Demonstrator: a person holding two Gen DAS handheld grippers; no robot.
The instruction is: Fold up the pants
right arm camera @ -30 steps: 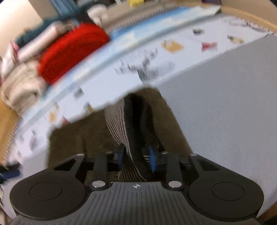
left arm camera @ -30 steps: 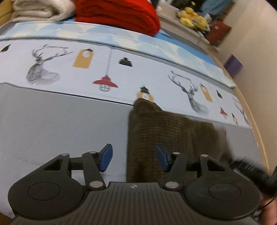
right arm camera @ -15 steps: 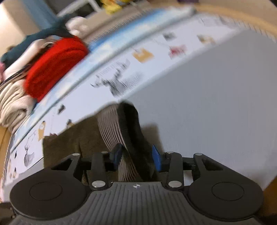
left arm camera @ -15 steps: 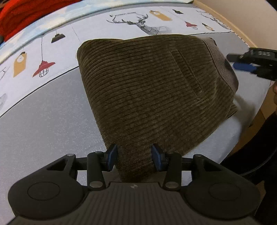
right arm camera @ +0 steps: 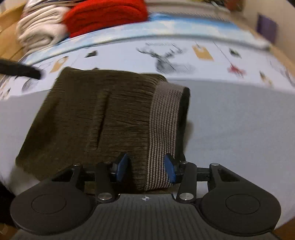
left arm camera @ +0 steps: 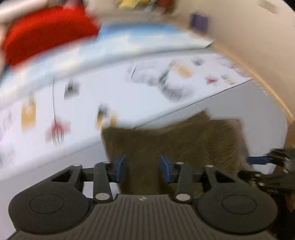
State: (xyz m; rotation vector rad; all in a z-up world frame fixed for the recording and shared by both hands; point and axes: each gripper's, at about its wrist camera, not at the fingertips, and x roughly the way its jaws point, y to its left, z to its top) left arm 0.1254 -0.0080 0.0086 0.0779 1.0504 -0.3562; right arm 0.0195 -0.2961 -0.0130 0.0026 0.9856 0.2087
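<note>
Corduroy pants (right arm camera: 88,114) between both grippers' fingers (right arm camera: 121,167) — left closing, right opening, ungripped

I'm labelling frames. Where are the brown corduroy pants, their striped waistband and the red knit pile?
brown corduroy pants (right arm camera: 88,118): right wrist view, ribbed top face.
striped waistband (right arm camera: 164,118): right wrist view, mid band.
red knit pile (right arm camera: 105,14): right wrist view, front fold.

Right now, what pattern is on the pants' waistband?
Fine grey and dark stripes on the waistband, clearest in the right wrist view.

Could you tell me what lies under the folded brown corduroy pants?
The brown corduroy pants rest on the grey bed sheet, far corners reaching its white printed part. Anything beneath the fabric is covered.
</note>
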